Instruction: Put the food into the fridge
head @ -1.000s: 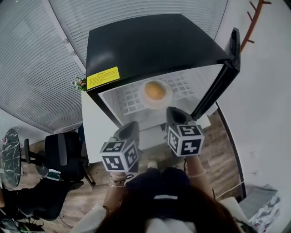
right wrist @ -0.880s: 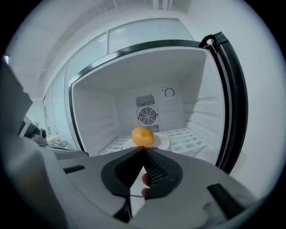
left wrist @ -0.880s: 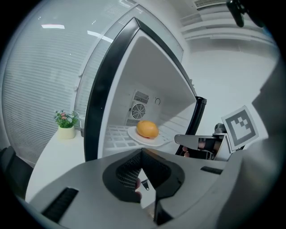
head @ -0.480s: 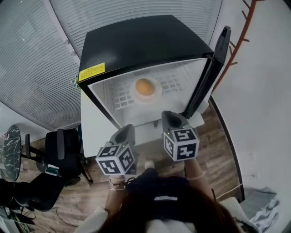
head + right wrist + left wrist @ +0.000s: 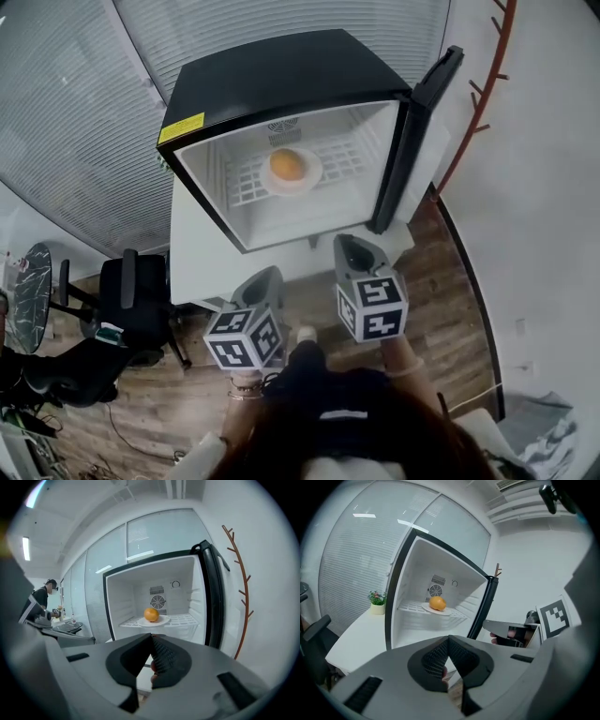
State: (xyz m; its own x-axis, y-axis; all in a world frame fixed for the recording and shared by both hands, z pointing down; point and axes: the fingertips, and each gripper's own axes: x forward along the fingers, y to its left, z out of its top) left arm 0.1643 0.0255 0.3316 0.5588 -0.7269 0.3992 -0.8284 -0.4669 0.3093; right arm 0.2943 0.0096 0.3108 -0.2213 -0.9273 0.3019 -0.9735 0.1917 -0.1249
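The left gripper is being held in front of the fridge, jaws pressed together, empty. Inside the fridge, an orange is being carried on a white plate on the wire shelf. The right gripper is likewise being held closed and empty. The fridge door is standing open. Compared with one second ago, both grippers are being held farther back from the fridge.

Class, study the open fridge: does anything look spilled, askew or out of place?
Nothing stands out. The round orange fruit sits on a white plate on the white wire shelf of the black fridge; no spill shows.
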